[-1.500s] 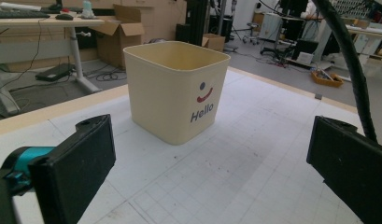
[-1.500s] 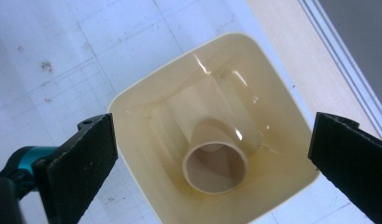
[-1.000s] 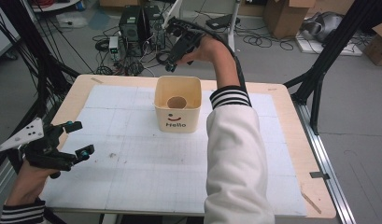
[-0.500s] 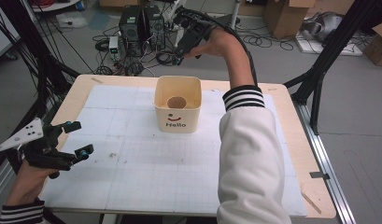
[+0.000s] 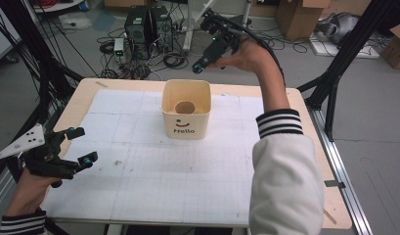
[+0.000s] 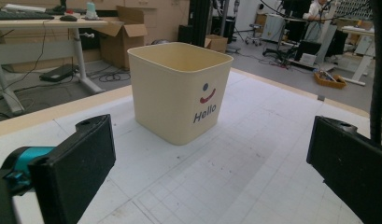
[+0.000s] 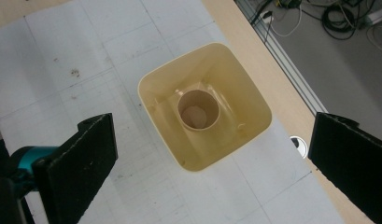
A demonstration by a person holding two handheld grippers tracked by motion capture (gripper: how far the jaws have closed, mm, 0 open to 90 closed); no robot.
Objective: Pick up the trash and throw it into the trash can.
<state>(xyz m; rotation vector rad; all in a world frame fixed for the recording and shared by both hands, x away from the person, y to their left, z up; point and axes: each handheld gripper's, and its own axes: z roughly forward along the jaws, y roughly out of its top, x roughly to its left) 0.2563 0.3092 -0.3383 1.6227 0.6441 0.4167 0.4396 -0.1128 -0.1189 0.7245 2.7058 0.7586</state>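
Rising higher, right tool (image 5: pixel 203 62) empty

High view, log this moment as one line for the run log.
right hand-held gripper: open, raised above bin | left hand-held gripper: open, empty, near table's left edge | cream bin: upright | brown cup: inside bin

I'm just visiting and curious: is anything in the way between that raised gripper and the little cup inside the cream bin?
Nothing visible blocks it. The right gripper, jaws open and empty, hangs above the bin, and its view looks straight down the open top at the brown cup standing on the bottom. No lid covers the bin; its walls surround the cup.
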